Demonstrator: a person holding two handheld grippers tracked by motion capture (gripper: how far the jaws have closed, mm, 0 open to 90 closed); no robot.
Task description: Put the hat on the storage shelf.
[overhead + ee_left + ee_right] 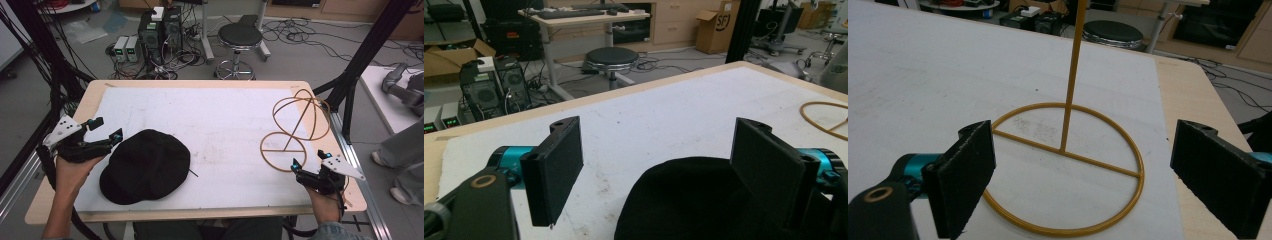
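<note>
**Cap at the left gripper, stand at the right**

In the high view a black cap (145,166) lies flat on the white table cover (210,125), in the lower left of the frame. The left gripper (105,131) sits just beside the cap's upper left edge, jaws spread wide and holding nothing. In the left gripper view the cap (684,200) fills the lower middle, between the two black pads (555,170) and slightly ahead of them, so the cap lies straight along that gripper's line of reach.

At the right of the high view stands a yellow wire hat stand (295,125): a ring base flat on the table, a thin upright post, and a domed cage on top. The right gripper (309,159) hovers at the near edge of the ring base, also open and empty. In the right gripper view the ring base (1068,170) lies between the jaws, the post rising straight ahead.

The cap and the stand are well apart across the table. The left hand is clearly the nearer to the cap; its likely grip is on the cap's near edge.
</note>
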